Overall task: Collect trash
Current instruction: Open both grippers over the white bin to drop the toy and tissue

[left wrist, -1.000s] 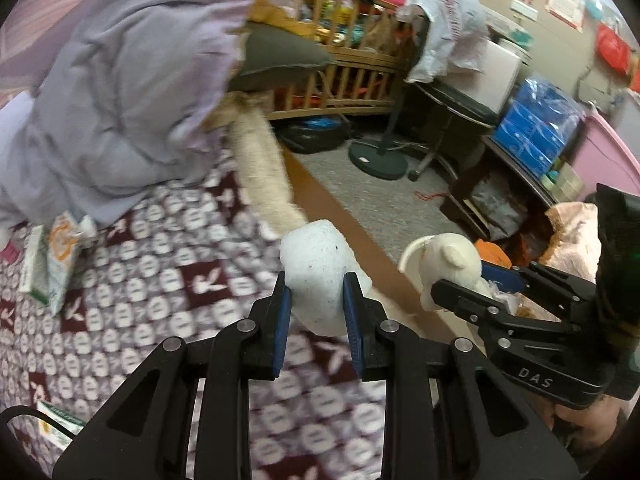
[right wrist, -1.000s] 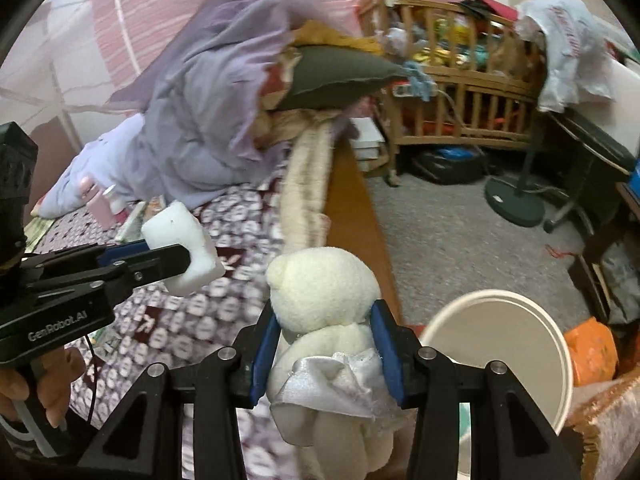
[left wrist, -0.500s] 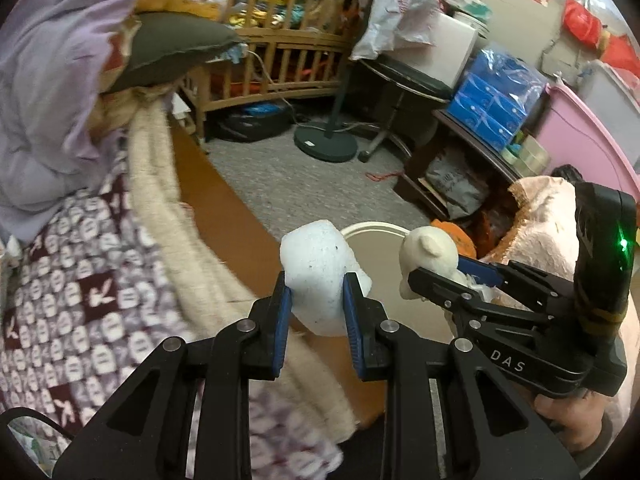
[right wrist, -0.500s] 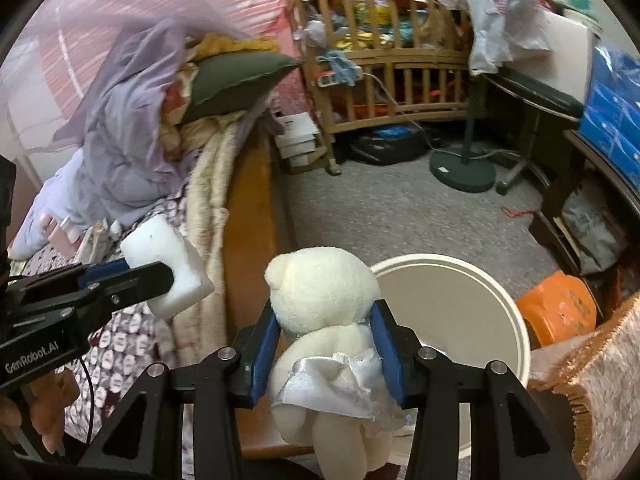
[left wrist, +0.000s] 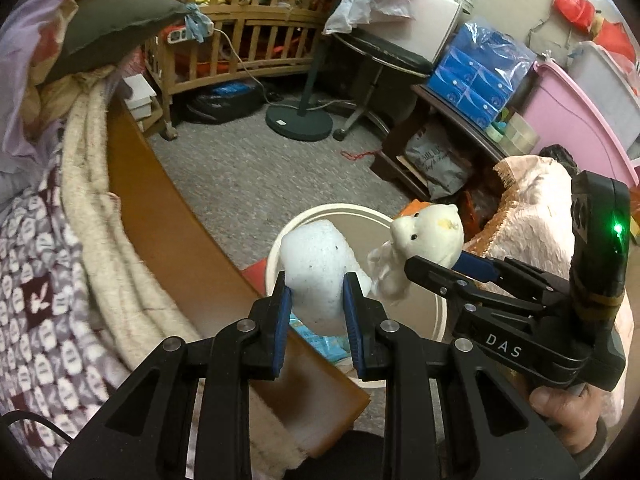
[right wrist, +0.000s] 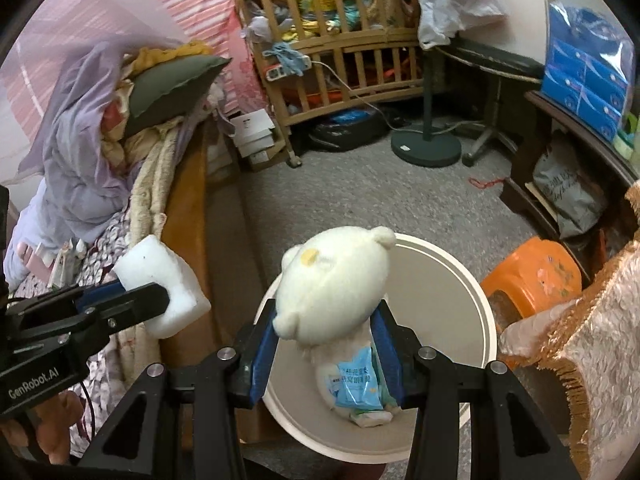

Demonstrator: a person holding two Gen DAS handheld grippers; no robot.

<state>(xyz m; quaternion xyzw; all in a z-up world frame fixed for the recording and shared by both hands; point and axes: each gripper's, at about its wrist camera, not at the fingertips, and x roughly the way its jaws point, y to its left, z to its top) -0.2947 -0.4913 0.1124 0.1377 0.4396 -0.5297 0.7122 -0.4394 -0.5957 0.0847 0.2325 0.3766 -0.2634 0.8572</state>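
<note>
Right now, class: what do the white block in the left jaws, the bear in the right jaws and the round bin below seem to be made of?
White block: probably foam, matte, with a pitted, speckled surface.
Bear: cream plush fabric, fuzzy nap, soft rounded ears.
Bin: likely plastic, smooth beige wall with an even rolled rim; the pictures cannot confirm it.

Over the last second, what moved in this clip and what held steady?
Both tools swung from over the patterned bedspread out past the bed edge to the white bin. The left tool carried the foam block, the right tool the plush bear, which rolled sideways. Unchanged: both grips, nothing released; the bin's blue packet stayed.
</note>
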